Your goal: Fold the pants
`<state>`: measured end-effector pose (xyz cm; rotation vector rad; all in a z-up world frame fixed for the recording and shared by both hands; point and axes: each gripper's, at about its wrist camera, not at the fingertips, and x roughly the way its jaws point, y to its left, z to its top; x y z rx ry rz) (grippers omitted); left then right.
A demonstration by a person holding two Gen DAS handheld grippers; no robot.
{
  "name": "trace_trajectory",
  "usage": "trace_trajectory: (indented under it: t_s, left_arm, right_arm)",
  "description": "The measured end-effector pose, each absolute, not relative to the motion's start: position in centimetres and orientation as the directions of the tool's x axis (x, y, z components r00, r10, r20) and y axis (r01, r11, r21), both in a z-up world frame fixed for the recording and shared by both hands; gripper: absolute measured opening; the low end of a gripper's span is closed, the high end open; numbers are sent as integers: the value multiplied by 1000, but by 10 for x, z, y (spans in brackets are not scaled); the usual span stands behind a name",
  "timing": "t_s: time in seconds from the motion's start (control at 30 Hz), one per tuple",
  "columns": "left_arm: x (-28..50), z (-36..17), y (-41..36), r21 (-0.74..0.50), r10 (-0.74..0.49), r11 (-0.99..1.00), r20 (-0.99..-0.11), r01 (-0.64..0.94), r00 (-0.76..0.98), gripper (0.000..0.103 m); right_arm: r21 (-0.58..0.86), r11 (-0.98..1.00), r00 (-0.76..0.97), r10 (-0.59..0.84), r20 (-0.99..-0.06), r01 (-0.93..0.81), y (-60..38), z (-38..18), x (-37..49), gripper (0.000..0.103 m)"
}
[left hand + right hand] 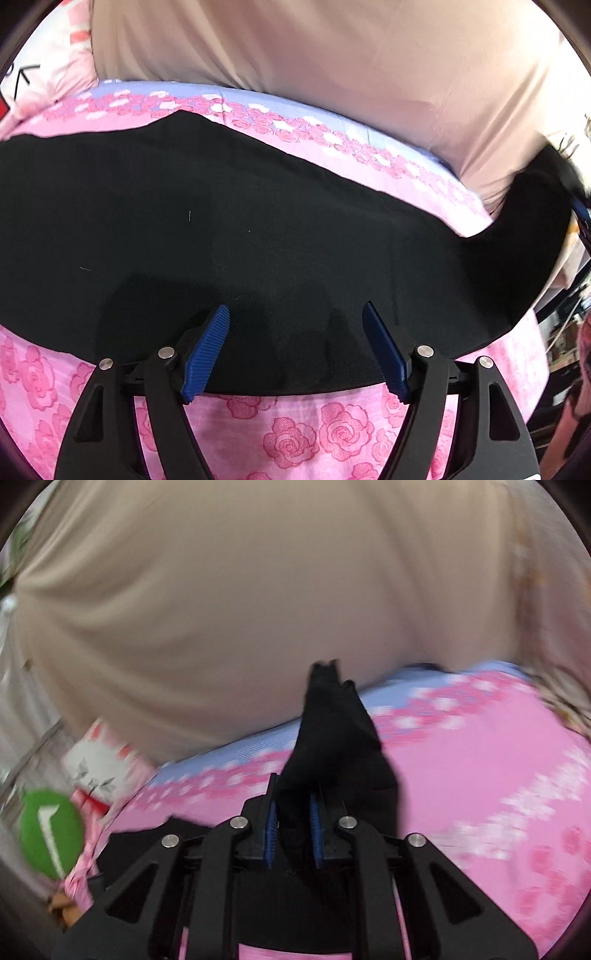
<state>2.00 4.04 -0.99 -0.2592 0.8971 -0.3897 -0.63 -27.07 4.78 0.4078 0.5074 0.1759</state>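
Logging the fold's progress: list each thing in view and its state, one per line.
black pants: mostly flat on the bed, one end lifted
left gripper: open, over the pants' near edge
right gripper: shut on the pants' raised end
pink rose sheet: spread under the pants

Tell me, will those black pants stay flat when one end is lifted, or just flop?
Probably flop: the black pants rise in a limp peak from the right hand-held gripper, which pinches them. They look light and thin, lying flat on the pink rose bedsheet. The matte cloth likely won't slip from the ribbed pads.
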Motion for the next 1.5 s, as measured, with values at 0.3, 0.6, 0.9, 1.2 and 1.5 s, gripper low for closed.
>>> trace_trajectory:
  t_s: [0.3,0.6,0.9,1.2,1.5]
  left_arm:
    - [-2,-15,122,-632,-607,749,-536,198,586,72]
    - [53,15,38,-643,-697,708,-572,293,432,72]
    - [123,-22,-52,-788,-791,598,-548,150,272,57]
    - [90,32,24,-767,-761,603,-470,221,447,3]
    - [75,-44,76,-785,-730,617,-539,65,420,4]
  right_arm:
    - [259,959,717,261,-646,-116,-157,-28,6,45]
    - [332,914,798,14,-603,235,-297,-29,-111,72]
    - [406,880,789,60,-611,247,-332,-57,-130,77]
    - [435,884,784,146,-604,170,-318,-69,-119,77]
    - [427,902,735,249,-631,61,-264,-66,-76,81]
